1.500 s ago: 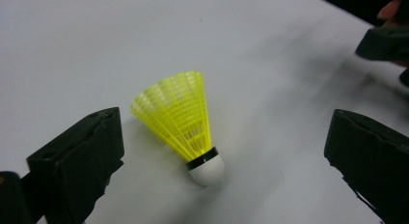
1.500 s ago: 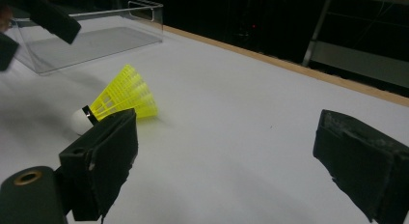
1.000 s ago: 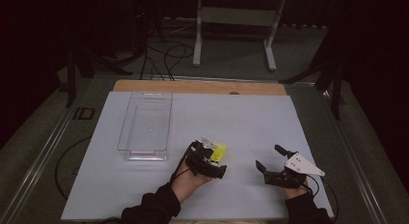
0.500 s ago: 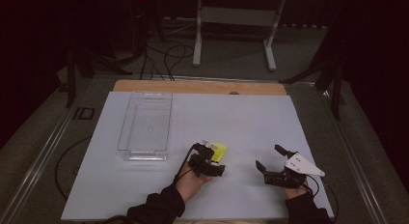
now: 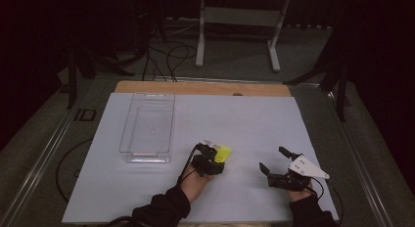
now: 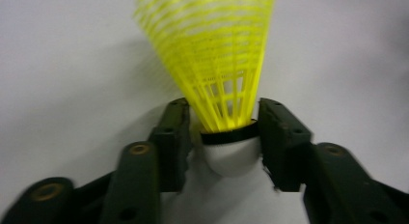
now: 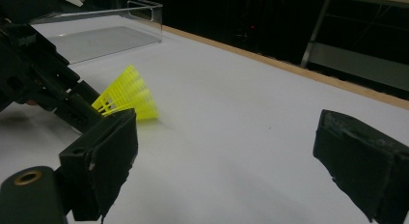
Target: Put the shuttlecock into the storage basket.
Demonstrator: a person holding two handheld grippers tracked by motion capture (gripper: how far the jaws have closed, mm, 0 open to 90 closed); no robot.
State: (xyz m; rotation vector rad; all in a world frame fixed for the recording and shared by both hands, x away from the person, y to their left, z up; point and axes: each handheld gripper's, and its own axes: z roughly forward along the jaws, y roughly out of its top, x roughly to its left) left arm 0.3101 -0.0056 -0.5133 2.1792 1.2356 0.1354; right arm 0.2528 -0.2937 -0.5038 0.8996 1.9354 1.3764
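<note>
Item: yellow plastic mesh shuttlecock with a white rounded cork and a black band [image 6: 226,89]. It lies at centre frame in the left gripper view; in the high view it sits just below the middle of the frame [image 5: 222,153], on the white sheet.

Change noted: half a second ago and a second ago the left gripper stood at about the same spot beside the yellow skirt, with only a slight shift of hand and tool since. The grasp reads as settled, and a lift looks like the likely next step.

Appearance: the skirt is an open lattice cone, flaring toward the top of the left gripper view and tilting a little left. The cork points down toward the camera. The skirt is blurred at its wide end.

Left gripper [image 6: 224,137]: clenched on the shuttlecock, one black pad on either side of the cork and band.

Right gripper [image 7: 231,156]: jaws spread wide apart, nothing between them. It rests at the lower right of the high view [image 5: 276,161], apart from the shuttlecock.

Clear rectangular plastic tray [image 5: 147,156]: left of centre in the high view, nothing seen in it, near the left gripper but not touching.

White sheet covering the table [image 5: 254,119]: bare around the tools.
</note>
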